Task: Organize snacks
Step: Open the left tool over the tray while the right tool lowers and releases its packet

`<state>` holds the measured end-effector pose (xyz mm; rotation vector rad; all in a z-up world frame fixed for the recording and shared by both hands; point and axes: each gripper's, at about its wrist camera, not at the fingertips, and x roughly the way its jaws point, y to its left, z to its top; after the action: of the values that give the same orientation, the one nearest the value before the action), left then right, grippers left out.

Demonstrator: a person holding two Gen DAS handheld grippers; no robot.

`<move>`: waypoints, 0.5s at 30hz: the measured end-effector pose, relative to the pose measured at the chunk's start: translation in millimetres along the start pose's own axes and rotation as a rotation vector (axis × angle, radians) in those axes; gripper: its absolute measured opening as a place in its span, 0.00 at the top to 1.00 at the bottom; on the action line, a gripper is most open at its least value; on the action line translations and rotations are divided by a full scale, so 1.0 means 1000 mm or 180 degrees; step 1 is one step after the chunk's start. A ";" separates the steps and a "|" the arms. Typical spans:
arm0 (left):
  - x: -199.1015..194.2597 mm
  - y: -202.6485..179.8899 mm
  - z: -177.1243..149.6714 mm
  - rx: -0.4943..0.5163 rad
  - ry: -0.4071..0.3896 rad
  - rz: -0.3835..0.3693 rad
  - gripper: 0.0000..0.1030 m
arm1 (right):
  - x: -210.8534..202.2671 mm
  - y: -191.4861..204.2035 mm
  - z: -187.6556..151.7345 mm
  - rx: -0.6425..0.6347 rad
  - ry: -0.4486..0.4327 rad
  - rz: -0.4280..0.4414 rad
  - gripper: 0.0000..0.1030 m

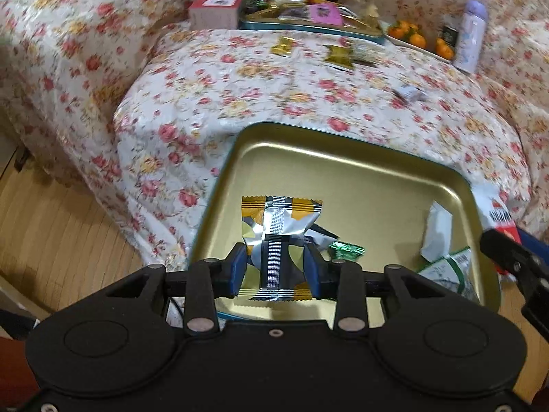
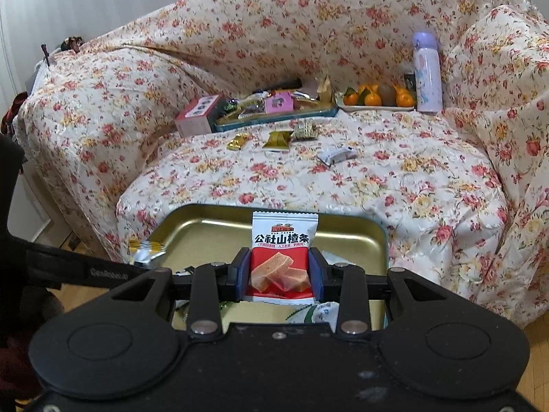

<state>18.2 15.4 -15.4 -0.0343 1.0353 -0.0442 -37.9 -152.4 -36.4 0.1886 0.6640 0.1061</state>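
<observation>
A gold metal tray [image 1: 360,175] [image 2: 206,230] rests at the near edge of the floral sofa seat. My left gripper [image 1: 274,267] is shut on a silver and gold snack packet [image 1: 279,226] held over the tray; that packet's end [image 2: 145,250] shows at the left in the right wrist view. My right gripper [image 2: 279,274] is shut on a white and red hawthorn snack packet [image 2: 283,261], also above the tray. White and green packets [image 1: 437,231] and a small green wrapper [image 1: 346,250] lie in the tray. Loose snacks remain on the seat: gold ones [image 2: 276,140] and a white one [image 2: 336,154].
At the back of the seat stand a teal tin full of snacks [image 2: 274,113], a pink box [image 2: 197,116], a plate of oranges [image 2: 374,99] and a lilac bottle [image 2: 427,75]. Wooden floor [image 1: 61,223] lies left of the sofa. The right gripper's black body [image 1: 514,264] shows at right.
</observation>
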 end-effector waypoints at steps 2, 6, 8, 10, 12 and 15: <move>0.000 0.007 0.003 -0.0067 -0.0006 0.0026 0.57 | 0.001 0.001 0.000 -0.0001 0.0021 0.0007 0.64; 0.000 0.017 0.014 -0.0116 -0.0065 0.0124 0.57 | 0.002 0.003 0.000 -0.0013 0.0056 0.0032 0.64; 0.002 0.020 0.021 -0.0113 -0.0089 0.0147 0.57 | 0.004 0.004 0.000 -0.0016 0.0078 0.0048 0.64; 0.007 0.022 0.029 -0.0121 -0.0087 0.0166 0.57 | 0.005 0.005 0.000 -0.0025 0.0106 0.0055 0.64; 0.013 0.023 0.036 -0.0122 -0.0056 0.0157 0.57 | 0.006 0.006 0.000 -0.0040 0.0132 0.0068 0.64; 0.023 0.020 0.044 -0.0076 0.0003 0.0120 0.57 | 0.008 0.009 -0.001 -0.0079 0.0171 0.0088 0.64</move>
<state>68.7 34.6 -13.8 -0.0364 1.0371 0.0023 -32.2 -142.1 -39.7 0.1715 0.7134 0.1461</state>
